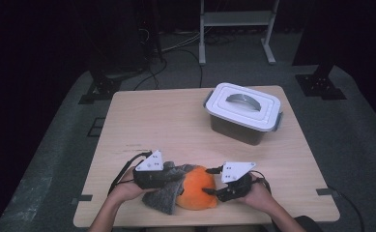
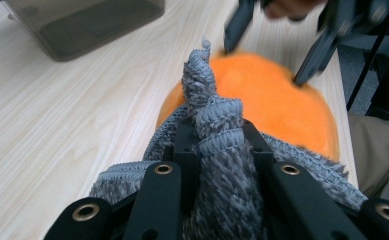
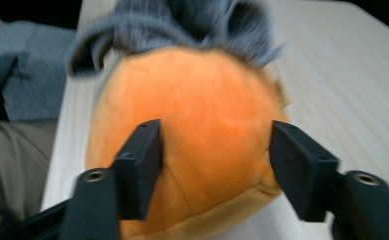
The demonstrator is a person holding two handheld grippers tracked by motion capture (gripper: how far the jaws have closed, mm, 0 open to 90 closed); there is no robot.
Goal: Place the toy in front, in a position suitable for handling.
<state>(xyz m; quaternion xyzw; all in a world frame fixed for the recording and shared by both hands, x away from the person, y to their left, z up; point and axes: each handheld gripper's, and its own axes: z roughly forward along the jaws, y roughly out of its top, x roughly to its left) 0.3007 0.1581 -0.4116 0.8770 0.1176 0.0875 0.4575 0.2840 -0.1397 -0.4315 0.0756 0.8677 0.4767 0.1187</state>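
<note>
Your left gripper (image 2: 217, 135) clamped tight on bunched grey cloth (image 2: 217, 120), cloth draped against orange plush (image 3: 187, 130). Your right gripper (image 3: 214, 160) open, jaws straddling plush; contact unclear through blur. Plush sits at near table (image 1: 176, 121) edge, between your hands. Lidded storage box (image 1: 243, 112) far right. Bare tabletop left and centre.

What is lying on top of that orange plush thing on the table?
A grey knitted cloth drapes over one side of the orange plush toy; the left gripper pinches a fold of it. How far the toy reaches under the cloth is hidden.
</note>
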